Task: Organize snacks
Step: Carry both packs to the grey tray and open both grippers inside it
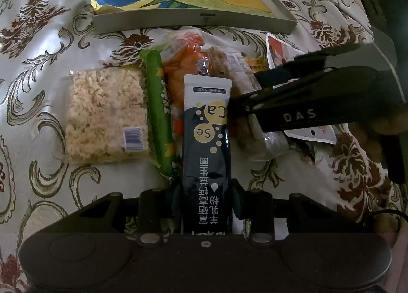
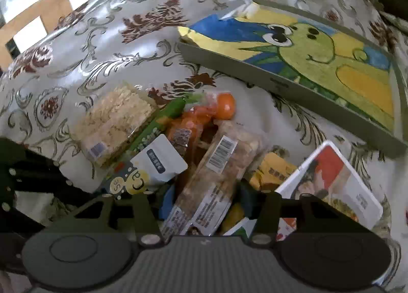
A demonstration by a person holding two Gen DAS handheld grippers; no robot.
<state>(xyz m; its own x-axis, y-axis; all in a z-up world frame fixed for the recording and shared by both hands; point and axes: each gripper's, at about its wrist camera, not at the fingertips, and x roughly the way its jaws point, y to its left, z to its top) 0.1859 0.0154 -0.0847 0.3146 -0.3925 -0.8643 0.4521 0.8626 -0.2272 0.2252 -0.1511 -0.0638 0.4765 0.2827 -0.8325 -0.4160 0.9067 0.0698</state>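
Floral tablecloth (image 1: 46, 37), shallow grey tray (image 1: 193, 21), rice-crisp pack (image 1: 104, 114), green stick (image 1: 158, 104), heaped snacks.

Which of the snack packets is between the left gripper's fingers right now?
The dark stick sachet with a white end and yellow bubbles; the left gripper is clamped on its lower part, while the other packets lie on the tablecloth.
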